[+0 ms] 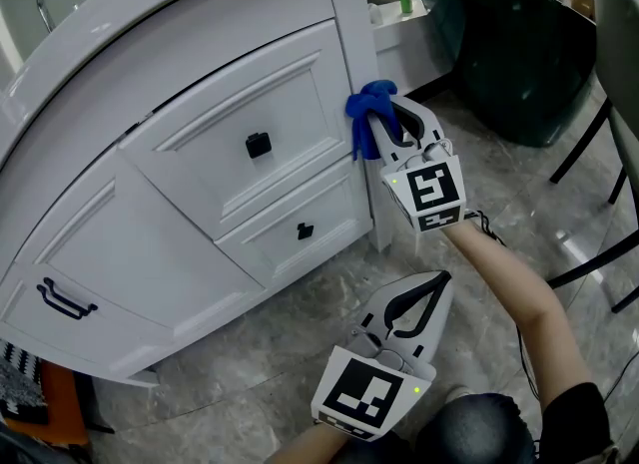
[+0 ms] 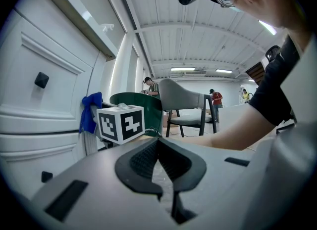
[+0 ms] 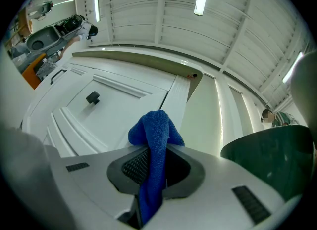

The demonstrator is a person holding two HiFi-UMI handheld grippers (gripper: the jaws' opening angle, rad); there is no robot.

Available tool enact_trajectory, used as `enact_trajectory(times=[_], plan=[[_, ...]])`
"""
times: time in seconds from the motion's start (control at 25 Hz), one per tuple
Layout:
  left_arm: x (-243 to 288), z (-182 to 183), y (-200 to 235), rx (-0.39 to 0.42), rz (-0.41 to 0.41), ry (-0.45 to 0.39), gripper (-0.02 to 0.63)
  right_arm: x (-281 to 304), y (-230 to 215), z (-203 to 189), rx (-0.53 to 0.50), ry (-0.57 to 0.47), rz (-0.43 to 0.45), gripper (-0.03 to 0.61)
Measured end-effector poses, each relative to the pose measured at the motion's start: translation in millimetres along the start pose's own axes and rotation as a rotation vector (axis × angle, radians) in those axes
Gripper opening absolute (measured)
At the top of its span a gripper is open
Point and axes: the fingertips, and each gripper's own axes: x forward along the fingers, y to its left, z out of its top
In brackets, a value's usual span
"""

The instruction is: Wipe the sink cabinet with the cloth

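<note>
We hold the right gripper (image 1: 385,118) clamped on the blue cloth (image 1: 367,111). The cloth bunches out past the tips and appears to touch the white sink cabinet (image 1: 200,203) where the upper drawer meets the corner post, toward 1 o'clock in the head view, with that drawer's square black knob (image 1: 259,145) at 8 o'clock from it. Our left gripper (image 1: 442,280) sits lower, toward 5 o'clock, jaws together on nothing, apart from the cabinet and over the grey stone floor (image 1: 484,163).

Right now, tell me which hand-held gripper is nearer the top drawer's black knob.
Right. The right hand-held gripper, shut on the cloth, is up by the knob, at the cabinet edge; the left hand-held gripper hangs lower, over the floor.
</note>
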Motion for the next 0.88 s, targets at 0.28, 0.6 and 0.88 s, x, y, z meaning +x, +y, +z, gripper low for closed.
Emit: enact_trajectory(times=[0.28, 0.6, 0.88], plan=[[1, -1, -1, -0.005, -0.005, 0.006, 0.004, -7, 8, -17, -0.014, 0.019, 0.0, 0.06], [3, -4, -2, -0.007, -0.011, 0.014, 0.003, -15, 17, -37, -0.006, 0.044, 0.008, 0.06], [4, -2, -3, -0.014, -0.021, 0.008, 0.003, -22, 25, -56, -0.001, 0.053, 0.007, 0.06]])
